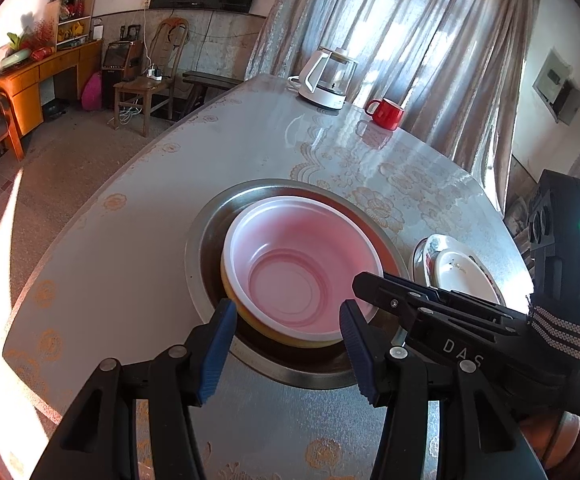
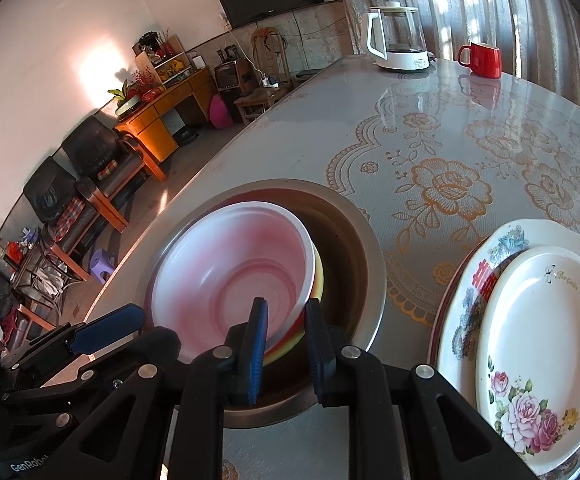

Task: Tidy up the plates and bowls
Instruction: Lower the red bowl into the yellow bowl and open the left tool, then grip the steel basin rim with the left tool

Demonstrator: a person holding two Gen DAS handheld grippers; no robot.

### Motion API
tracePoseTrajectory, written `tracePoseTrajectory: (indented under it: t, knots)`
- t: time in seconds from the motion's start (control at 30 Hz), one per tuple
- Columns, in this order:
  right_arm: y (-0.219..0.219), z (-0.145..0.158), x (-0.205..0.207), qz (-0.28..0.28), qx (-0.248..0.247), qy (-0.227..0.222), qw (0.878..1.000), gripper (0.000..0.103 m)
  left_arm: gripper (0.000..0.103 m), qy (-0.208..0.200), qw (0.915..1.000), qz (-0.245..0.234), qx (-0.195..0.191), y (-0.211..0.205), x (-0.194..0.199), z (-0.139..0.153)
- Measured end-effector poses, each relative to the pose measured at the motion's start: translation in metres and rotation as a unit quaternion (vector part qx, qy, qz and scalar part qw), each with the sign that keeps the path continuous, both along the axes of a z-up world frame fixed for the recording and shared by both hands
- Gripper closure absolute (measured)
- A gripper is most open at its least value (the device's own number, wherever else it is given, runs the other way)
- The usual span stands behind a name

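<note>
Right gripper (image 2: 286,344): jaws clamped on near rim of pink bowl (image 2: 226,280). Bowl tilted, nested on yellow-rimmed bowl (image 2: 317,280), both inside round metal well (image 2: 363,264) in table (image 2: 290,128). Left gripper (image 1: 288,336): jaws apart, empty, bowl rim just ahead between them. Stacked plates (image 2: 529,320) right of right jaws; small white plate atop flowered one.
</note>
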State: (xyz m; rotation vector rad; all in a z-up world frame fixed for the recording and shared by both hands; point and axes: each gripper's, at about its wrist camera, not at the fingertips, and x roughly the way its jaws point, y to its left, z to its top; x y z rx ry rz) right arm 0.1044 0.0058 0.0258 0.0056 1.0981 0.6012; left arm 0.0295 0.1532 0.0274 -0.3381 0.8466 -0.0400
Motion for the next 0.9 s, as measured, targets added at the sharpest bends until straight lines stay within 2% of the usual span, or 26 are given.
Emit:
tracePoseTrajectory:
  t: [0.17,0.67,0.9]
  knots:
    - [-0.004,0.001,-0.003,-0.004,0.003,0.000,1.000,0.080,0.050,-0.001,1.0000,0.005,0.000,0.001,-0.003,0.000]
    - [-0.015,0.003,-0.002,-0.007,0.017,-0.001,1.000,0.077,0.049,-0.011,0.9996,0.025,-0.003,0.013,-0.019,0.005]
    - [-0.037,0.008,0.006,-0.032,0.043,-0.007,0.999,0.074,0.047,-0.012,0.9977,0.066,0.004,0.036,-0.021,0.004]
